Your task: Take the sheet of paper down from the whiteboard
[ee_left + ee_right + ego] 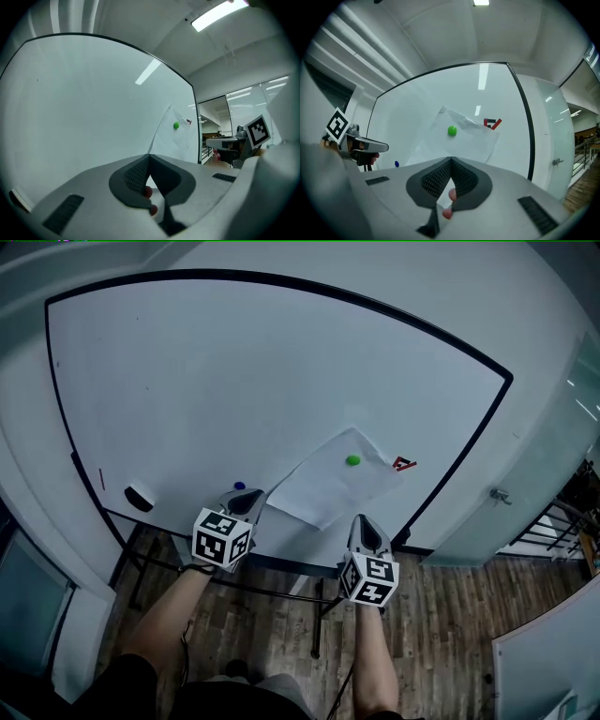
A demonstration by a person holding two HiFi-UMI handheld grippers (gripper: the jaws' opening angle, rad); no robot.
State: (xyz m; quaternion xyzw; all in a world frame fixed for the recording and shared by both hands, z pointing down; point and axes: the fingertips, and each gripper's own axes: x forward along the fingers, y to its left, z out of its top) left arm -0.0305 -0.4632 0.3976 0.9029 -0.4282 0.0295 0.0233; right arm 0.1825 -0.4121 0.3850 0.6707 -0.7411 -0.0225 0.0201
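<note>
A white sheet of paper (328,486) hangs on the whiteboard (234,381) under a green round magnet (352,460), low on the board's right side. Its lower part bows away from the board toward me. My left gripper (249,501) is shut at the sheet's lower left corner; in the left gripper view the paper's (180,140) edge runs straight into the closed tips (150,157). My right gripper (362,519) is shut at the lower right edge, and the paper (454,145) disappears between its tips (451,159). Both grippers point level at the board.
A small red and black marker (404,464) sits beside the sheet's top right corner. A blue magnet (239,486) and an eraser (140,497) are low on the board's left. The board's stand legs (319,615) rise from the wooden floor. A glass wall with a handle (500,495) is at right.
</note>
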